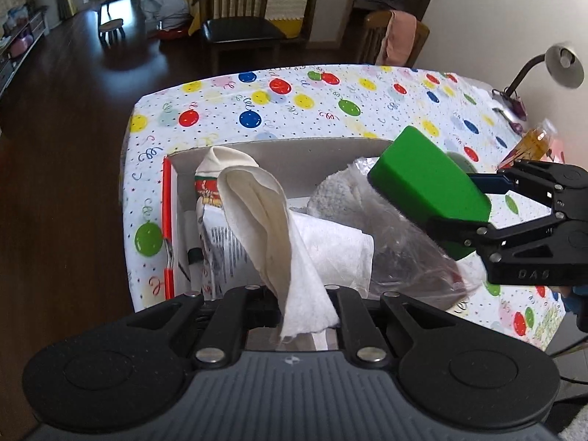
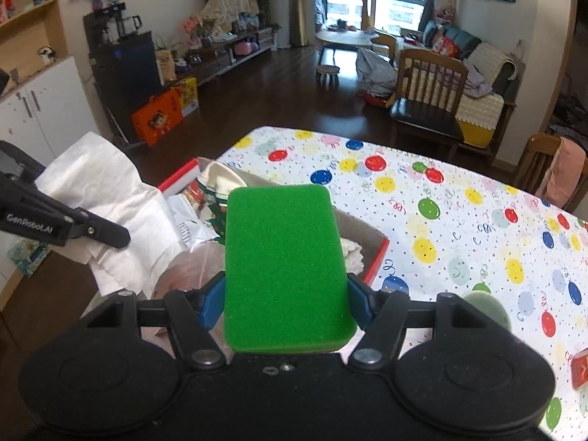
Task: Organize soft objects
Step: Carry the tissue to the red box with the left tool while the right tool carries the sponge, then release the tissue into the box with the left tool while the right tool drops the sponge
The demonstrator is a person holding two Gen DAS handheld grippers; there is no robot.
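My left gripper (image 1: 301, 305) is shut on a white cloth (image 1: 294, 257) that stands up from its jaws and drapes over the box. The same cloth (image 2: 110, 202) shows at the left of the right wrist view, with the left gripper (image 2: 121, 237) clamped on it. My right gripper (image 2: 286, 301) is shut on a green sponge (image 2: 286, 268), its blue pads pressing both sides. In the left wrist view the sponge (image 1: 430, 183) hangs over the right part of the cardboard box (image 1: 279, 147). Inside the box lie a patterned sock (image 1: 224, 161), a fluffy white towel (image 1: 330, 198) and a clear plastic bag (image 1: 404, 250).
The box sits near the left edge of a table with a balloon-print cloth (image 1: 257, 110); beyond that edge is dark floor. A desk lamp (image 1: 562, 64) and an amber bottle (image 1: 536, 143) stand at the far right. A wooden chair (image 1: 235, 18) faces the far side.
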